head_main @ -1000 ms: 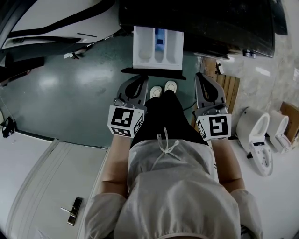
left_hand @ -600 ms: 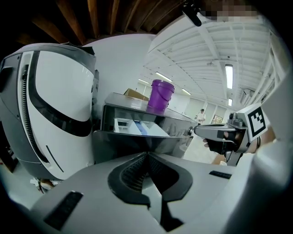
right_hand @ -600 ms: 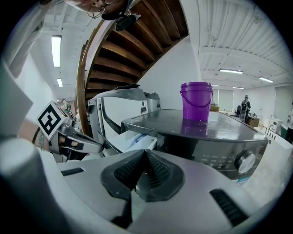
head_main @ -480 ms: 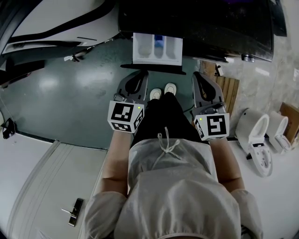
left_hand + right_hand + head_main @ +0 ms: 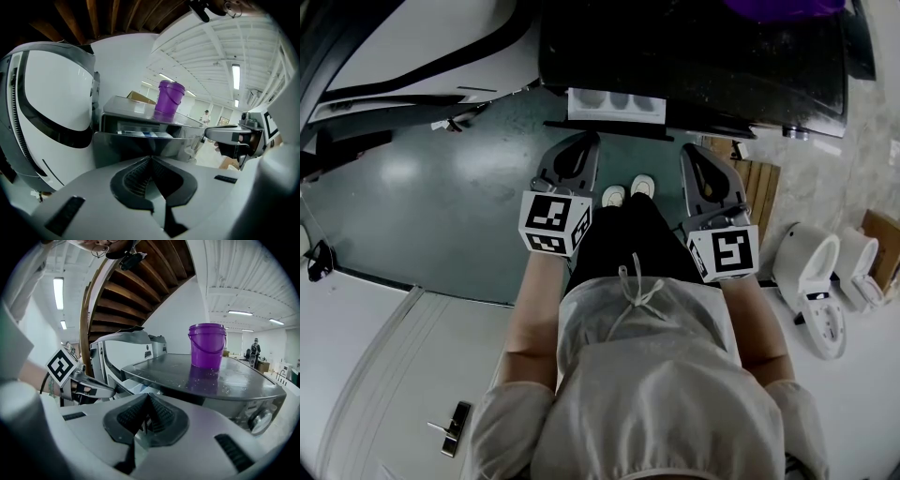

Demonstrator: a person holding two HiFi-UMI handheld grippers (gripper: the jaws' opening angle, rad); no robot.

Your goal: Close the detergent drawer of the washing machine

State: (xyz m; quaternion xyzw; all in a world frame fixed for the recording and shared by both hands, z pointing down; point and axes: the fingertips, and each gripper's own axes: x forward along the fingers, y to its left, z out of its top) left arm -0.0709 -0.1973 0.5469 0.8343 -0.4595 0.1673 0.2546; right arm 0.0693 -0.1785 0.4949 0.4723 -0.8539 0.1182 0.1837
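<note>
Dark green workshop floor, and at the far end of it sits the glossy black-topped washing machine (image 5: 694, 56) with a purple plastic bucket (image 5: 207, 345) parked on its lid. The white plastic detergent drawer (image 5: 615, 103) is poking out of the machine's front by only a short stub, its dark front panel facing the person, so I'd say it's most of the way home but not flush yet. My guess is it handles like any of these trays: light, rigid plastic on runners, nothing fragile, but it'll bind if you shove one corner. No need to grab it either. A flat push on the middle of that smooth front panel should do it, though pinched-together tips could skid on the gloss. The person has both forearms stretched forward and down, either side of their white shoes, marker cubes facing up. The left gripper (image 5: 589, 139) has its jaws pressed together with nothing between them, its nose right up by the left end of the panel; I can't tell if it's touching. The right gripper (image 5: 689, 150) is pinched closed too, empty, just beside the panel's right end.
</note>
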